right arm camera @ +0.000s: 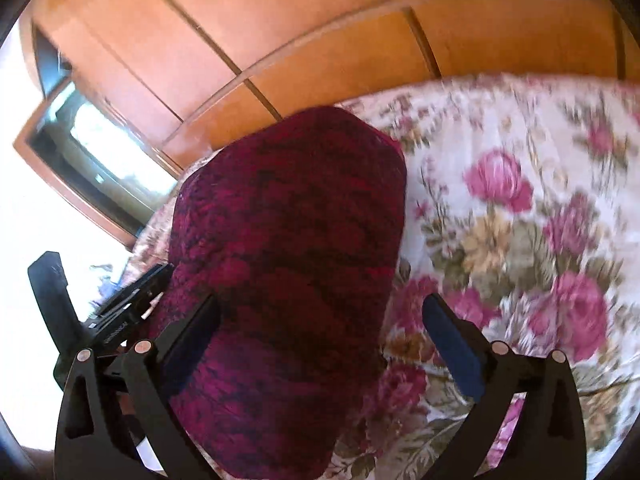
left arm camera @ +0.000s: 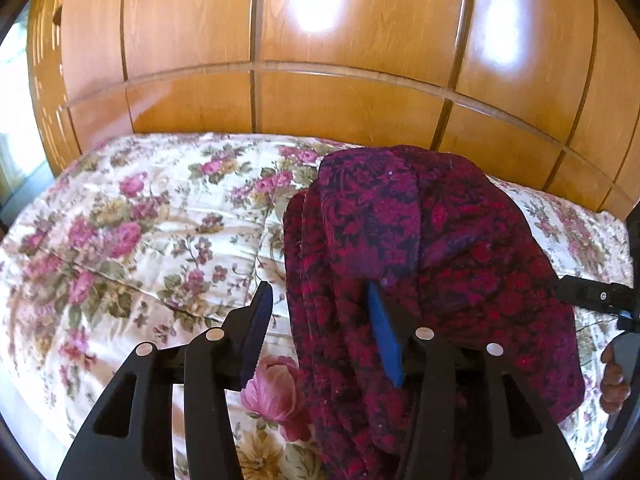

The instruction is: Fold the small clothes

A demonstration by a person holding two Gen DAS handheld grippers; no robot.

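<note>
Crimson-patterned garment (left arm camera: 432, 264) lies bunched on the floral bedspread (left arm camera: 132, 232), draped over the inner finger of each tool. My left gripper (left arm camera: 320, 320) is spread wide, cloth covering its right finger (left arm camera: 384, 336). My right gripper (right arm camera: 320, 340) is likewise released, fabric sitting between its fingers and over the left one. Wooden wardrobe panels (left arm camera: 320, 40) stand ahead of both.

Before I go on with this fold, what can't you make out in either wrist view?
- Left wrist view: the red patterned garment covers the right finger of the left gripper; its lower edge is cut off by the frame.
- Right wrist view: the garment hides the left finger's tip of the right gripper.
- Right wrist view: the floral bedspread is motion-blurred.
- Garment type: unclear, bunched.
</note>
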